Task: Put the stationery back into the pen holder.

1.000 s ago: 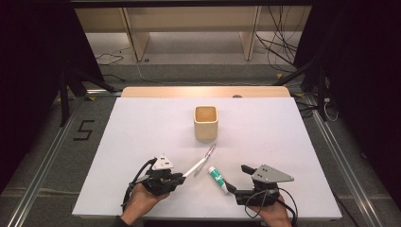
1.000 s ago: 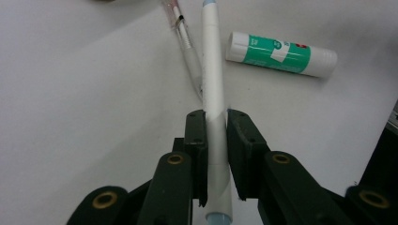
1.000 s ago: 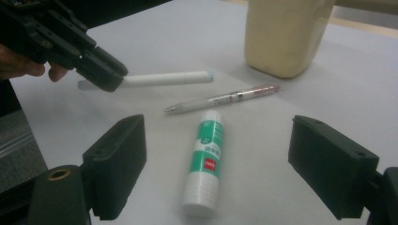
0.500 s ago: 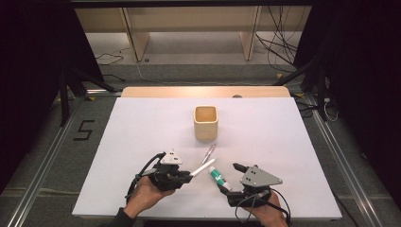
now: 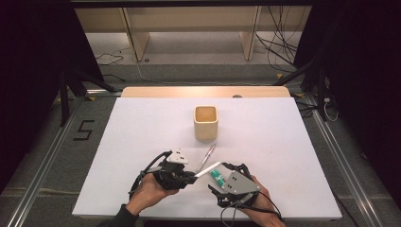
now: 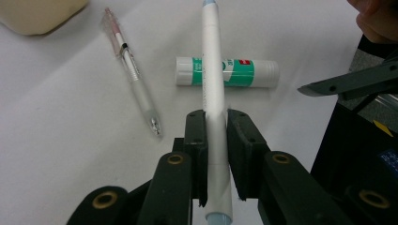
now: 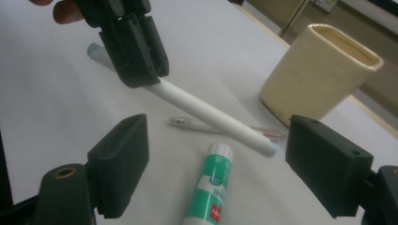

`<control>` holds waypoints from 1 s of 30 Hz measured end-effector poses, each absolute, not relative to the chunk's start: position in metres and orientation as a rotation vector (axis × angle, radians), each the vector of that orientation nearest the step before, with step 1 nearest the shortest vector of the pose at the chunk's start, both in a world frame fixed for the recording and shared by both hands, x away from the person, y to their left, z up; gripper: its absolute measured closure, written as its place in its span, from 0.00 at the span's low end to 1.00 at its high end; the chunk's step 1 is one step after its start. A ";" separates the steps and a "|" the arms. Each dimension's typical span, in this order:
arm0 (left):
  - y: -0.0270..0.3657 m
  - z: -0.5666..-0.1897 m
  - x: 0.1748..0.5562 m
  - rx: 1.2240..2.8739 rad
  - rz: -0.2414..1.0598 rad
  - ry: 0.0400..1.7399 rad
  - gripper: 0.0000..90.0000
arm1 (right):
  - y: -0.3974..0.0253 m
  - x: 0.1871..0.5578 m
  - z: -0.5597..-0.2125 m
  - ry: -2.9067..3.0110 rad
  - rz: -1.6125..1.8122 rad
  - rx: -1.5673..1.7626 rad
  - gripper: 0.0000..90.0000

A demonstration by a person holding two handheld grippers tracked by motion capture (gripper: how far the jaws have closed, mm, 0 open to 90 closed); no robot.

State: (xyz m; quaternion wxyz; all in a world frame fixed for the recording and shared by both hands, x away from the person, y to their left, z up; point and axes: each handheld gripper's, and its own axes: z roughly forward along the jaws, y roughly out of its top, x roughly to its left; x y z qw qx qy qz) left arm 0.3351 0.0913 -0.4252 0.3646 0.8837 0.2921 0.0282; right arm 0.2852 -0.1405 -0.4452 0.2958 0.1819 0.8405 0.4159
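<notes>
A white pen (image 6: pixel 213 84) is clamped between the jaws of the left claw (image 6: pixel 216 129), lifted above the glue stick (image 6: pixel 227 71). The right claw (image 7: pixel 216 159) is held wide open, empty, just over the glue stick, near the beige cup (image 5: pixel 205 122).

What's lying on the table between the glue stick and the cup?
A clear pen lies on the table between the glue stick and the cup, seen in the high view.
</notes>
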 end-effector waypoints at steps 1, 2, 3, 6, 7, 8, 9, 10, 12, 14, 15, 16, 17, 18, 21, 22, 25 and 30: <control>0.091 -0.425 0.335 2.271 0.069 0.750 0.87 | -0.138 0.285 -0.445 2.231 1.093 0.460 0.26; 0.090 -0.425 0.334 2.271 0.068 0.745 0.87 | -0.136 0.284 -0.446 2.228 1.076 0.438 0.26; 0.090 -0.424 0.333 2.277 0.062 0.737 0.87 | -0.134 0.283 -0.446 2.220 1.051 0.413 0.27; 0.089 -0.423 0.332 2.280 0.061 0.729 0.87 | -0.129 0.281 -0.448 2.198 0.984 0.344 0.27; 0.089 -0.422 0.332 2.281 0.061 0.724 0.87 | -0.127 0.281 -0.449 2.198 0.961 0.326 0.27; 0.088 -0.422 0.331 2.279 0.057 0.725 0.87 | -0.126 0.280 -0.450 2.193 0.938 0.303 0.28; 0.088 -0.422 0.331 2.285 0.055 0.719 0.87 | -0.124 0.280 -0.451 2.186 0.922 0.288 0.28; 0.088 -0.421 0.330 2.286 0.053 0.717 0.87 | -0.123 0.280 -0.452 2.181 0.906 0.275 0.28; 0.087 -0.421 0.329 2.283 0.050 0.717 0.87 | -0.121 0.280 -0.453 2.176 0.888 0.262 0.29; 0.087 -0.420 0.329 2.285 0.052 0.711 0.87 | -0.119 0.279 -0.455 2.168 0.870 0.240 0.29; 0.087 -0.419 0.328 2.281 0.051 0.713 0.87 | -0.119 0.279 -0.455 2.165 0.854 0.225 0.30; 0.087 -0.419 0.329 2.291 0.053 0.701 0.87 | -0.117 0.278 -0.456 2.159 0.843 0.220 0.30; 0.087 -0.418 0.328 2.292 0.053 0.701 0.87 | -0.117 0.277 -0.457 2.159 0.823 0.203 0.31; 0.087 -0.418 0.328 2.292 0.049 0.699 0.87 | -0.116 0.277 -0.457 2.149 0.807 0.183 0.32; 0.086 -0.418 0.328 2.296 0.050 0.697 0.87 | -0.110 0.274 -0.460 2.125 0.763 0.135 0.36; 0.086 -0.418 0.327 2.298 0.049 0.697 0.87 | -0.108 0.273 -0.461 2.109 0.747 0.120 0.37; 0.086 -0.416 0.326 2.302 0.045 0.692 0.87 | -0.104 0.270 -0.464 2.094 0.671 0.055 0.42; 0.084 -0.414 0.323 2.314 0.039 0.668 0.87 | -0.097 0.266 -0.468 2.053 0.602 -0.055 0.52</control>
